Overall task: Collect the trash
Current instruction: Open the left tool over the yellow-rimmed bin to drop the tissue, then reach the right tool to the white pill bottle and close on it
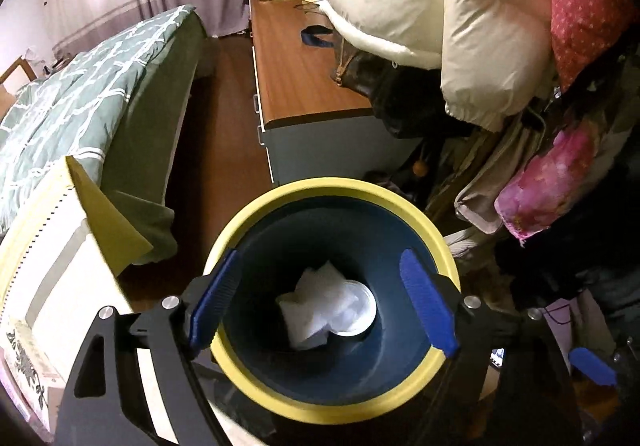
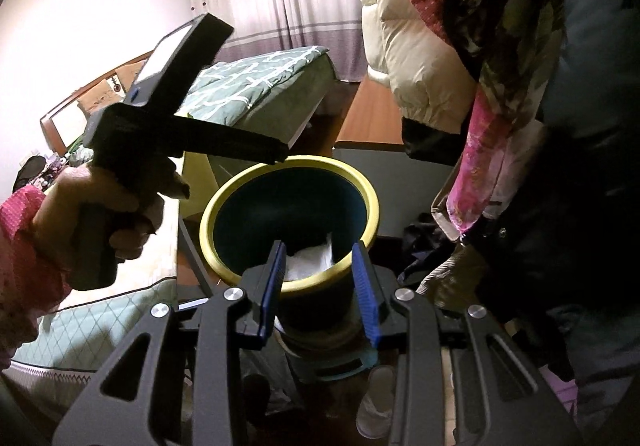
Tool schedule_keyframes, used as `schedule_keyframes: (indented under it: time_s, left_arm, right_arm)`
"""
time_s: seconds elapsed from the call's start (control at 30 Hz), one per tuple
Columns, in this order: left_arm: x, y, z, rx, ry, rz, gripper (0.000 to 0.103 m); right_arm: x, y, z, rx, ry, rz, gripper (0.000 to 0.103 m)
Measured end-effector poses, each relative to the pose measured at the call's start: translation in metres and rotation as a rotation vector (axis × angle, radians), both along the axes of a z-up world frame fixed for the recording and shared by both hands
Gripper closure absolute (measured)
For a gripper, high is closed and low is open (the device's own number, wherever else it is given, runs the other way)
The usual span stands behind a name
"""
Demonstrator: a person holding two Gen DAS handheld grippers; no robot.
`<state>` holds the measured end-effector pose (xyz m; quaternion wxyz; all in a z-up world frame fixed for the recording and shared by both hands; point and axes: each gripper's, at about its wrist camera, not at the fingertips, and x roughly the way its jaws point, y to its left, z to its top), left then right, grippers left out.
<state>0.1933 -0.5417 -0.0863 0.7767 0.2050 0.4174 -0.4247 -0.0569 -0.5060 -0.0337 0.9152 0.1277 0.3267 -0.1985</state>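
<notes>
A dark blue trash bin with a yellow rim (image 1: 256, 222) stands on the floor; crumpled white paper (image 1: 316, 302) and a white round lid (image 1: 366, 310) lie at its bottom. My left gripper (image 1: 320, 286) hovers over the bin's mouth, open and empty. In the right wrist view the bin's rim (image 2: 212, 206) sits ahead, with white paper (image 2: 310, 262) inside. My right gripper (image 2: 320, 282) is open and empty, its blue pads either side of the bin's near wall. The left gripper's body (image 2: 160, 118), held by a hand, is above the bin's left edge.
A bed with a green quilt (image 1: 72, 94) lies to the left, a cardboard box (image 1: 60, 254) beside the bin. A wooden-topped dresser (image 1: 296, 74) stands behind. Hanging coats (image 1: 440, 6) and clothes crowd the right side.
</notes>
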Motion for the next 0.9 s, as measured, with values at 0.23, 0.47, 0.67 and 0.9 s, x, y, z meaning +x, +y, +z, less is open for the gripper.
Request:
schedule_keyframes:
  time_s: [0.23,0.47,0.67,0.9]
  left_arm:
    - [-0.012,0.051,0.049,-0.085,-0.012,0.036,0.015]
    - [-0.026,0.172,0.108,-0.219,-0.083,0.204,0.010]
    - [-0.042,0.309,0.133,-0.301,-0.168,0.441,0.005]
    - [-0.081,0.452,0.135,-0.310,-0.313,0.722,0.005]
  right_arm:
    - [0.001,0.013,0.004,-0.015,0.006,0.019,0.063]
    - [0.016,0.039,0.009,-0.028,-0.006,0.095,0.063]
    - [0.037,0.082,0.015,-0.039,-0.014,0.186,0.063]
    - [0.070,0.153,0.018,-0.068,0.000,0.345,0.063]
